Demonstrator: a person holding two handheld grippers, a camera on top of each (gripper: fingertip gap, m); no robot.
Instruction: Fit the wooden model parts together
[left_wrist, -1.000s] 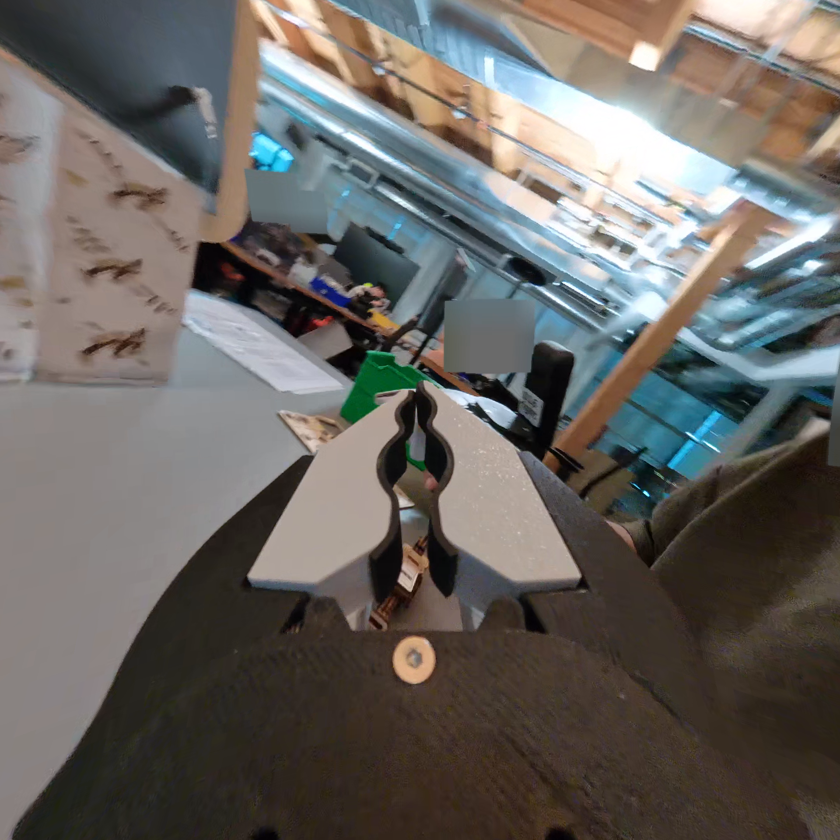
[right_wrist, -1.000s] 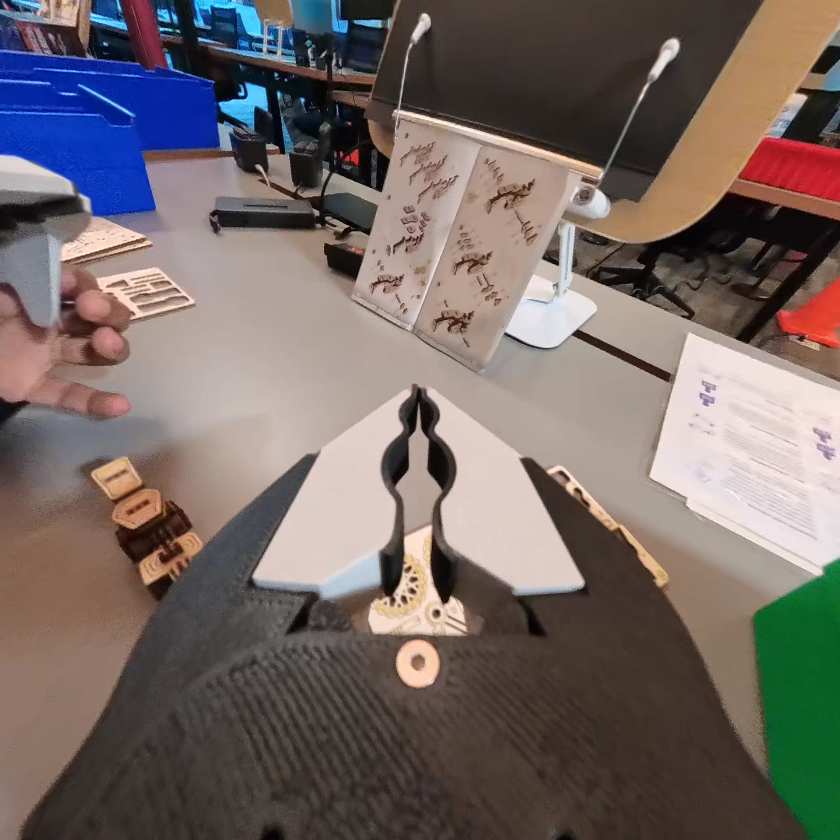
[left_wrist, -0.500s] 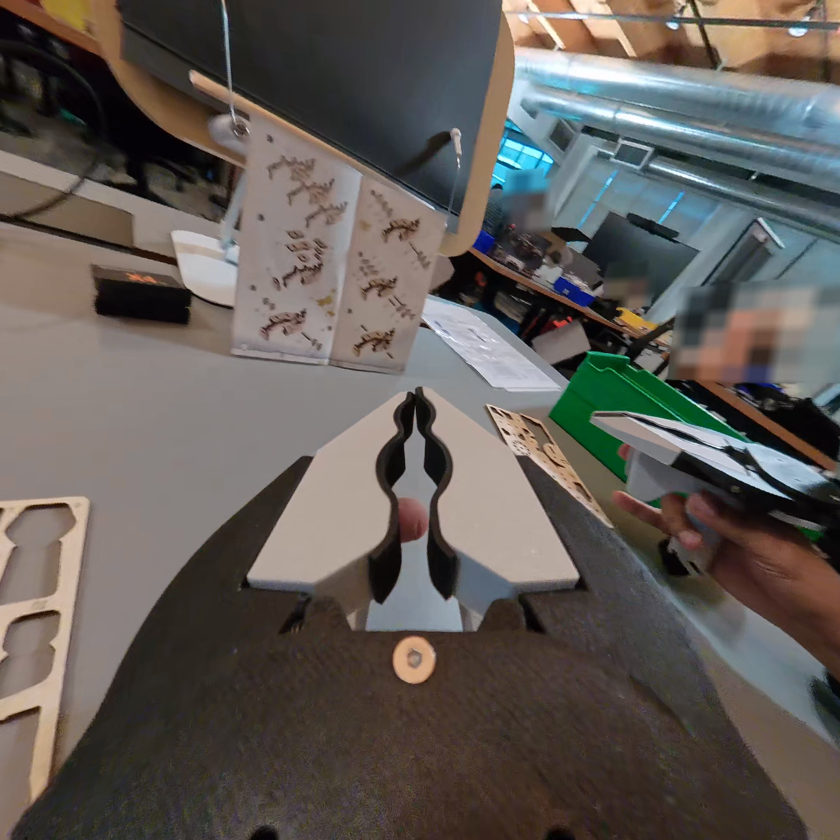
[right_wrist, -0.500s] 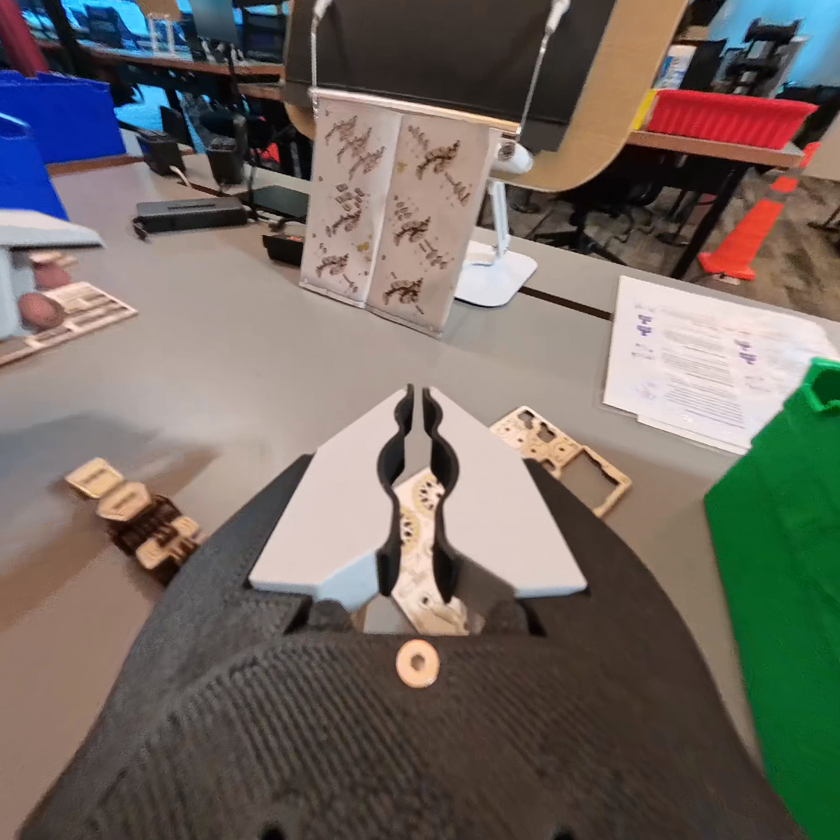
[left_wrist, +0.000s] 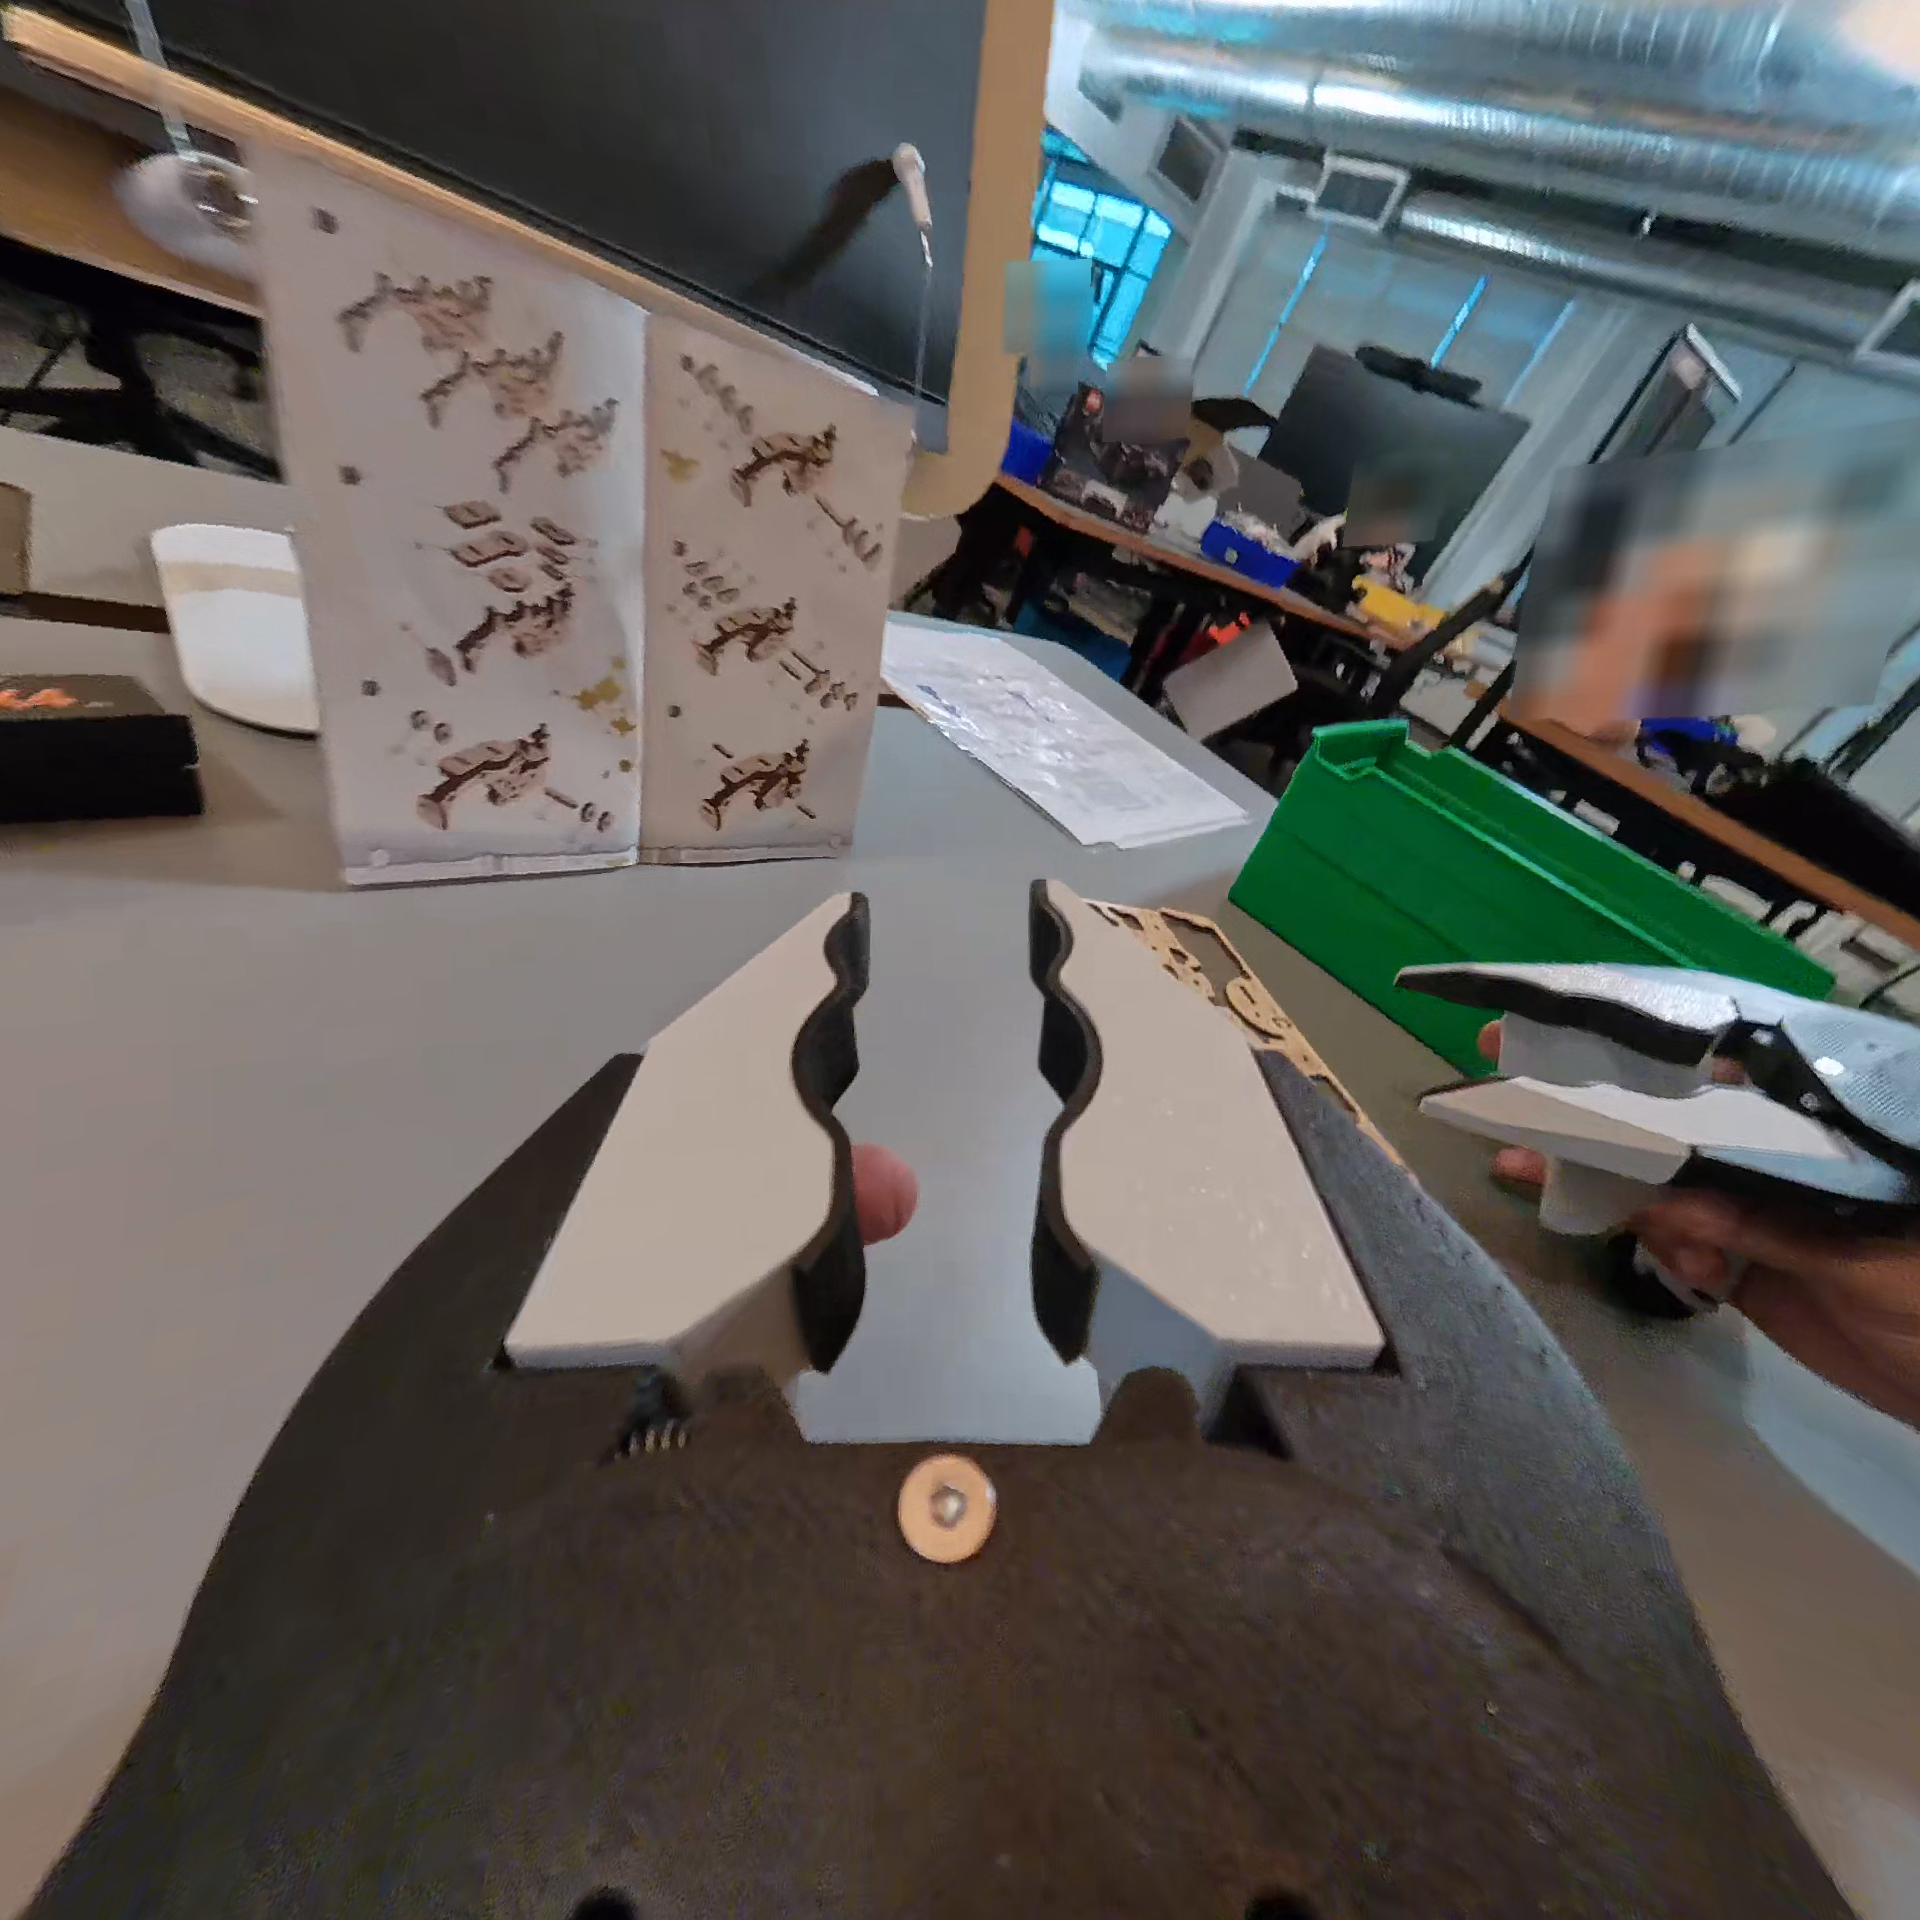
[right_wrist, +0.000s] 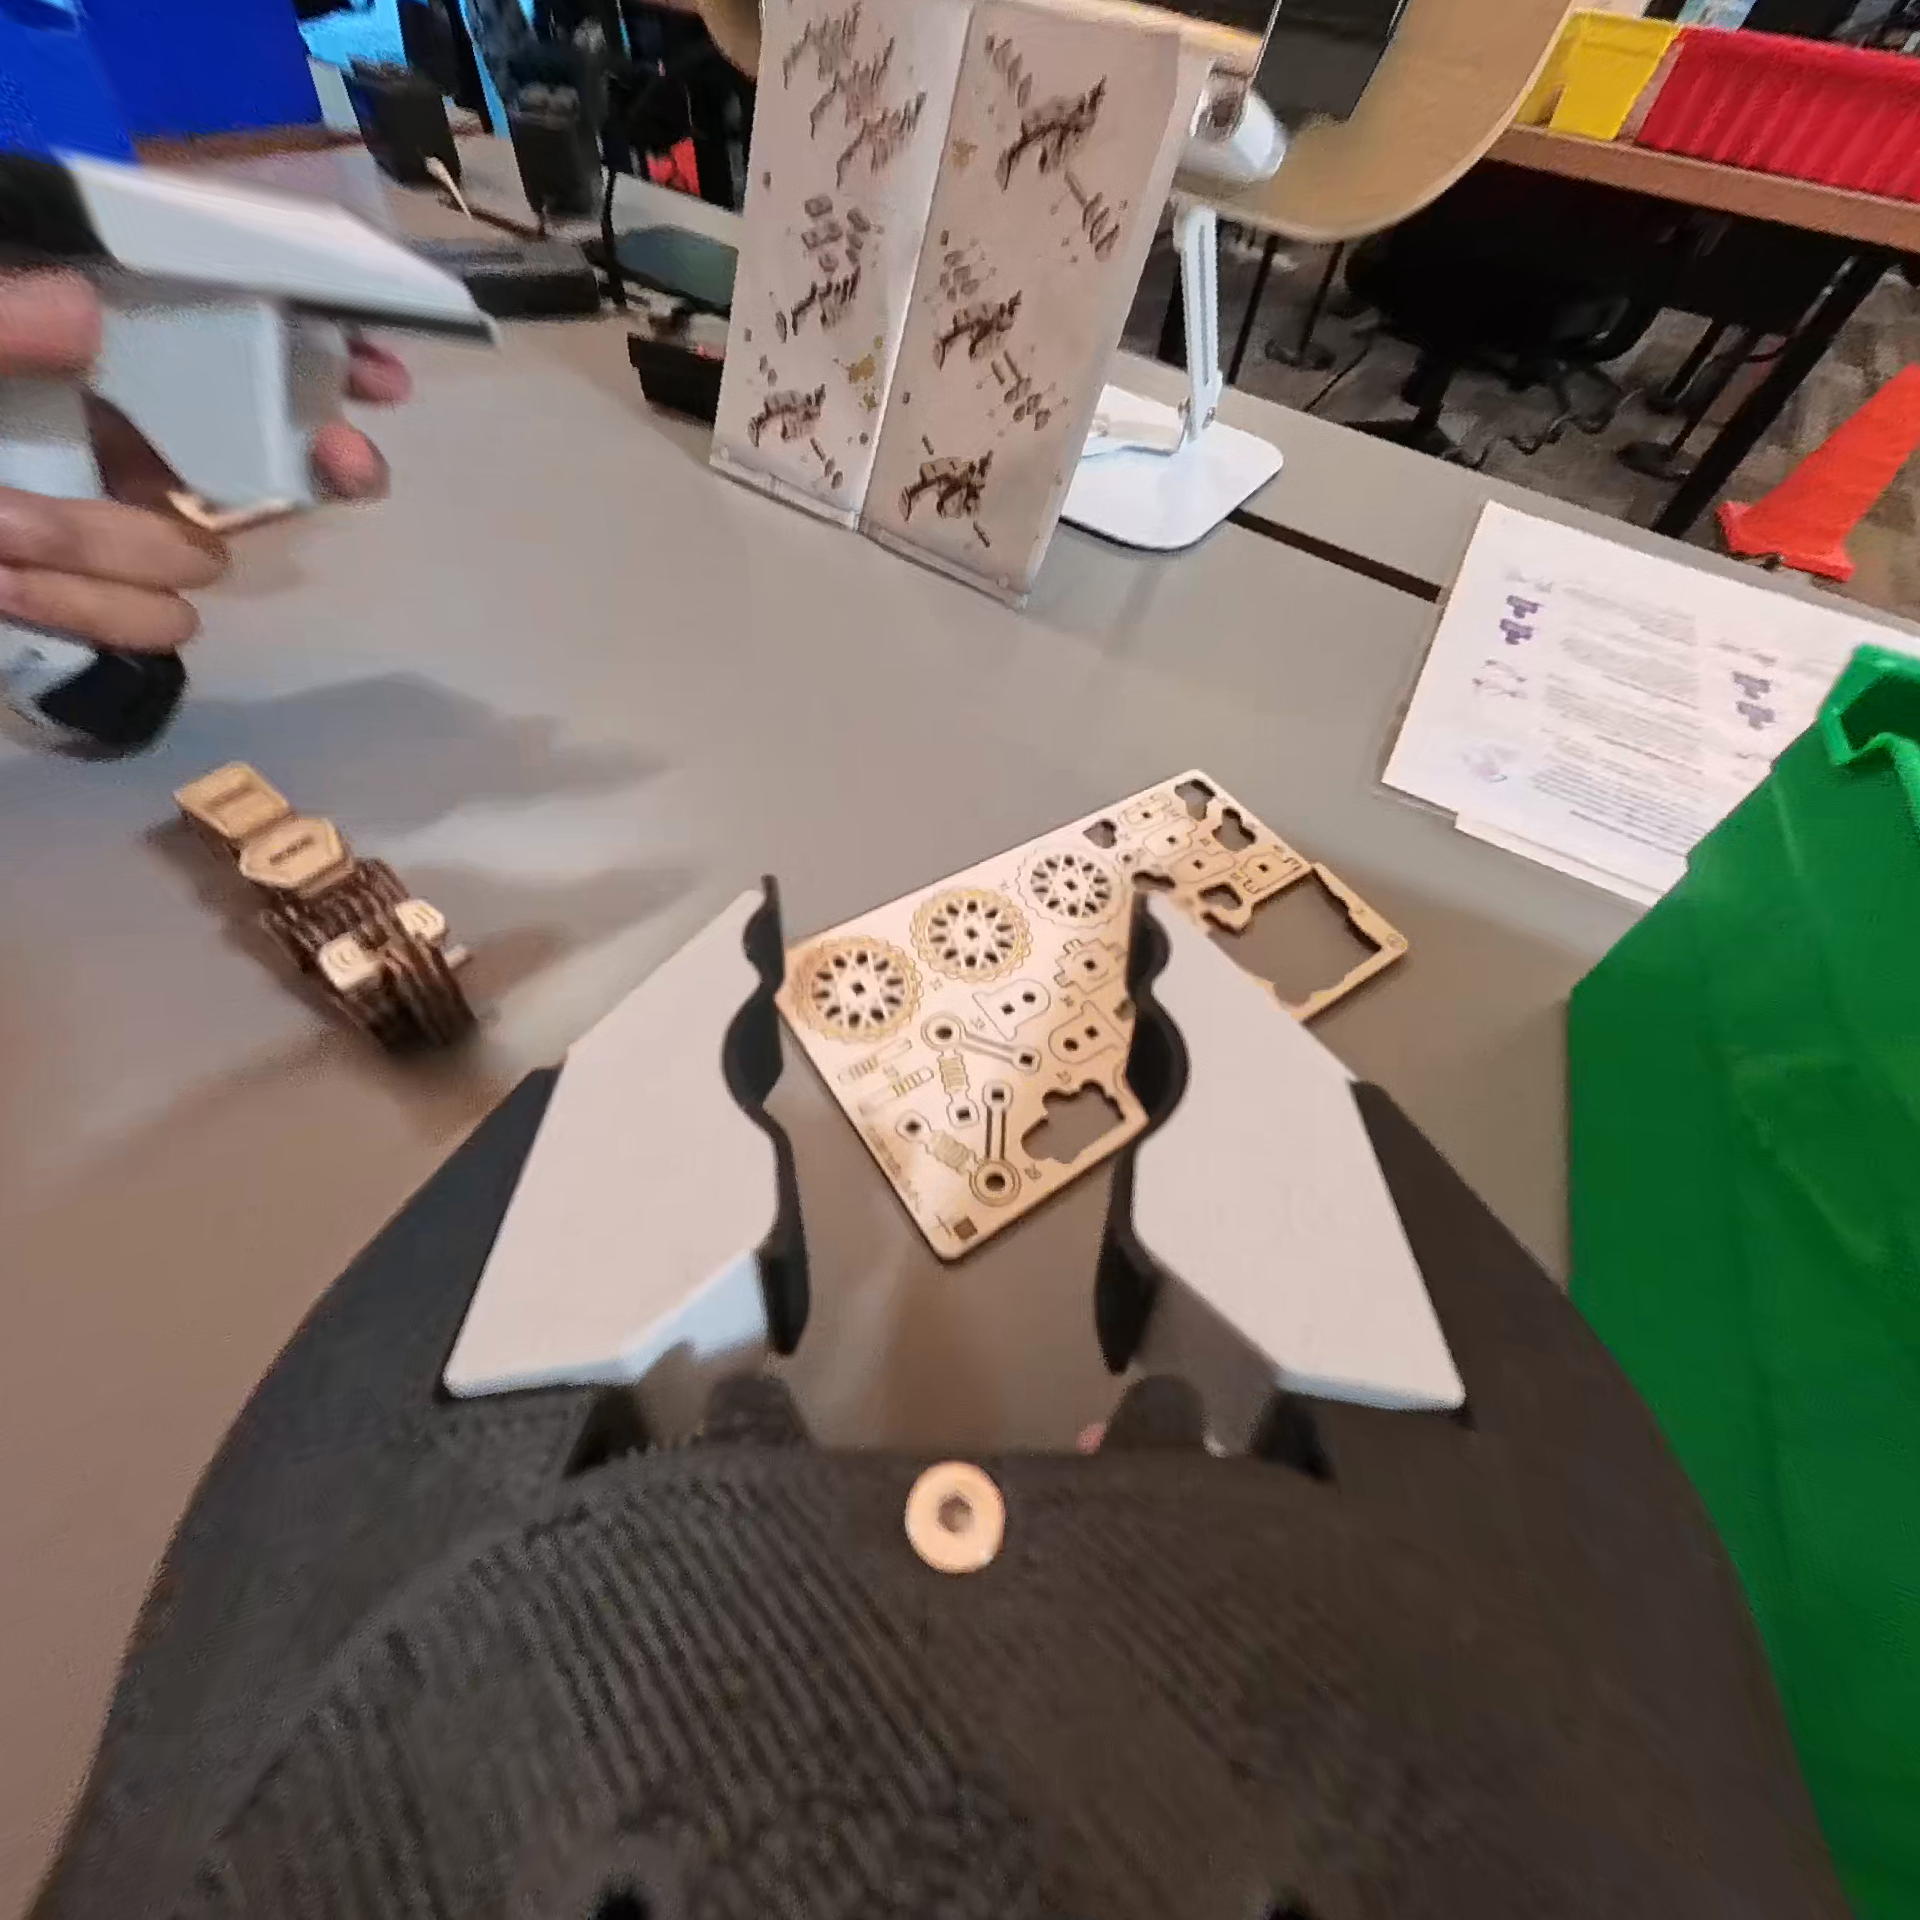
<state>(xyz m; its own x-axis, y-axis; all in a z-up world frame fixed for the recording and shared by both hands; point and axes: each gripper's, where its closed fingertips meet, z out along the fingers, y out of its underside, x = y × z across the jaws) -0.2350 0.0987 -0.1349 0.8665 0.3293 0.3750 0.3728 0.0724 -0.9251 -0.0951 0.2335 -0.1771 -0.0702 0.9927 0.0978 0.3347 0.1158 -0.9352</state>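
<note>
Left gripper (left_wrist: 945, 935), grey fingers with wavy black pads, held above the grey worktop (left_wrist: 260, 1039) with jaws apart and nothing between them; a fingertip (left_wrist: 883, 1193) visible in the gap below. Right gripper (right_wrist: 951, 914) likewise spread wide and empty, hovering over the near end of a flat pale laser-cut wooden sheet of gears, links and small tabs (right_wrist: 997, 1018) lying on the worktop. Several cut-outs in that sheet already vacant, the largest at its far right corner. To the left of the sheet and well apart from it, a partly built dark-and-light wooden model, long and ribbed (right_wrist: 332, 914), resting on the worktop. Farther left, the other gripper in a hand (right_wrist: 94, 561), raised above the surface and blurred. In the left wrist view, the same wooden sheet showing only as an edge just right of the right finger, and the right gripper seen side-on at the right, in a hand (left_wrist: 1787, 1299). Beyond both, a folded white instruction sheet with brown diagrams (right_wrist: 935, 270) standing upright against a white stand (right_wrist: 1174, 468), under a dark board with a tan rim (left_wrist: 582, 156). At the right, a green plastic bin (right_wrist: 1756, 1195) and a printed white paper (right_wrist: 1621, 696); at the far left, a small black box (left_wrist: 83, 748).
</note>
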